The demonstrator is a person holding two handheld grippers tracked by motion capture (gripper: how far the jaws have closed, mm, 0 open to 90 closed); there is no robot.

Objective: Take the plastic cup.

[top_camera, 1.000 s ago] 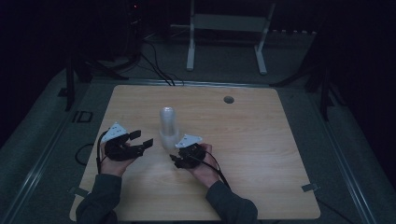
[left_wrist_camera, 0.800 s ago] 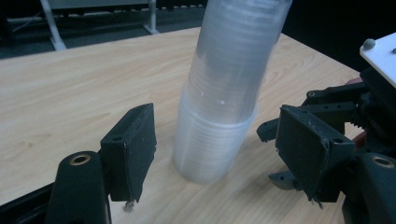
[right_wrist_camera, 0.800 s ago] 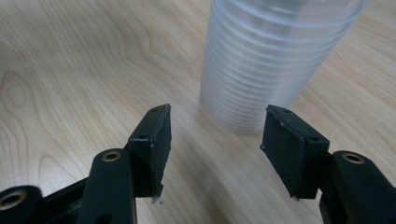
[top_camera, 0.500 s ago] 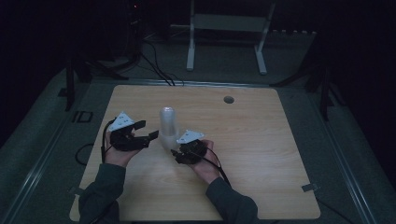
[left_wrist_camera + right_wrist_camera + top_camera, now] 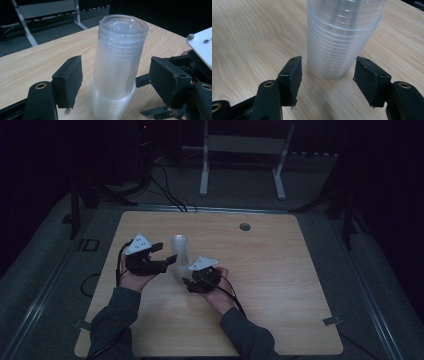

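the stack of clear plastic cups (image 5: 179,256) stands upside down on the wooden table (image 5: 280,285), a little left of the table's middle, with the widest rims at the bottom and the closed cup bases on top. over the last 1 second the left gripper (image 5: 161,256) has swung in from well left of the stack to right beside it; in the high view its jaws now reach the stack's lower half. in the left gripper view the 2 black jaws stand spread on either side of the stack (image 5: 117,67), not yet touching its walls. the right gripper (image 5: 186,281) has barely moved and sits just in front of the stack's base on the person's side. in the right gripper view its jaws are spread too, with the stack (image 5: 342,37) just ahead of the jaw tips and not between the pads.

my reading is that the approach is nearly over and a grip is about to start: 1 gripper looks set to steady the lower cups while the other frees a cup. thin, nested walls like these will likely flex and cling, so a hard squeeze could lock the cups together or tip the stack.
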